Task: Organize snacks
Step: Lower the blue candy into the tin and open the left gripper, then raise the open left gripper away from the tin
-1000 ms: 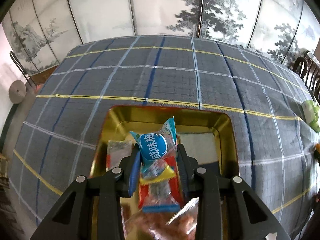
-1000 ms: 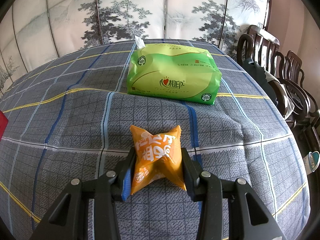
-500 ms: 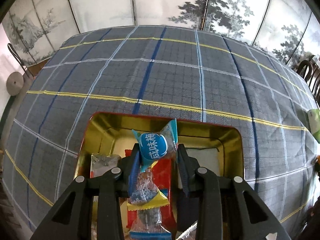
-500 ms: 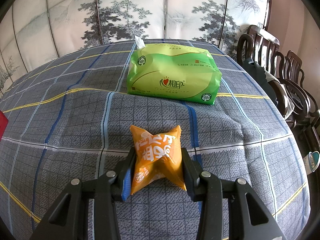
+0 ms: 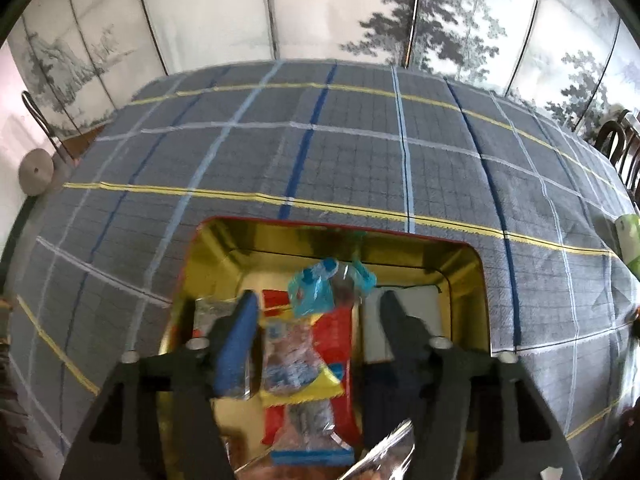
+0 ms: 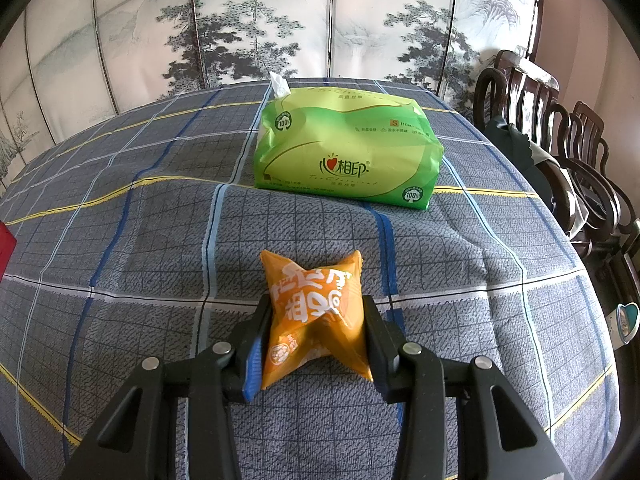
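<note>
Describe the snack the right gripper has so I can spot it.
On the plaid tablecloth, look just in front of the big green tissue pack. The right gripper is shut on a small puffy orange packet with white lettering, the only orange thing there.

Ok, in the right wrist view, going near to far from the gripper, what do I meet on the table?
right gripper shut on the orange snack packet → bare stretch of checked tablecloth → green tissue pack → far table edge, then the painted folding screen.
</note>
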`<state>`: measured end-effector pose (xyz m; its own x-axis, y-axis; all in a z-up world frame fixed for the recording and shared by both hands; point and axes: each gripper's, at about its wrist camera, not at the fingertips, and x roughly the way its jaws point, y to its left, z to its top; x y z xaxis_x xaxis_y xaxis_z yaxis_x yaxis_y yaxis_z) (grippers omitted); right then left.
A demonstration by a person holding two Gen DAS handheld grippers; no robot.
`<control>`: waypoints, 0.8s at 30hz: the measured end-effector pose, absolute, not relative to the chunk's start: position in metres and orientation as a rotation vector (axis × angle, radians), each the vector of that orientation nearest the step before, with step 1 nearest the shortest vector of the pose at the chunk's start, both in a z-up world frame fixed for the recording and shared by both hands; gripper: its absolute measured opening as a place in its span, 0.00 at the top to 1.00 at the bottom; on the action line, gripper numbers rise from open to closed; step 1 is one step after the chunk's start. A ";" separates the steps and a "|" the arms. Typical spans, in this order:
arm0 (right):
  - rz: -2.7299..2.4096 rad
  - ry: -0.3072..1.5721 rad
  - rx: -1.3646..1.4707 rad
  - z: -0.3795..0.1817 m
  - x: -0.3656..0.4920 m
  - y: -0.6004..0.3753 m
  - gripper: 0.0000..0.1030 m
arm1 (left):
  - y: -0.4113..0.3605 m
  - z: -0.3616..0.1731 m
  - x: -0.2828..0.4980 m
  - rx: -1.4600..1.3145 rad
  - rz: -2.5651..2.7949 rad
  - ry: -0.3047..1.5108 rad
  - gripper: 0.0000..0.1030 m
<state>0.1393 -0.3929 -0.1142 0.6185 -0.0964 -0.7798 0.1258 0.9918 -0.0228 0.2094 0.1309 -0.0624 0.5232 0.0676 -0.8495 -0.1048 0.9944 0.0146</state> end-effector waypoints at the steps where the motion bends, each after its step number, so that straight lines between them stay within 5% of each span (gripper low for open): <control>1: -0.128 0.895 0.035 -0.114 0.140 -0.393 0.59 | 0.131 -0.060 0.203 -0.029 0.111 0.997 0.35; 24: -0.115 0.879 0.082 -0.110 0.122 -0.381 0.61 | 0.106 -0.033 0.118 0.172 0.200 0.870 0.29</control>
<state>0.1220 -0.3812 -0.1099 0.6326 -0.0666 -0.7716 0.1336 0.9907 0.0241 0.1181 0.1056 -0.0331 0.6286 0.2433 -0.7387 -0.1039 0.9676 0.2302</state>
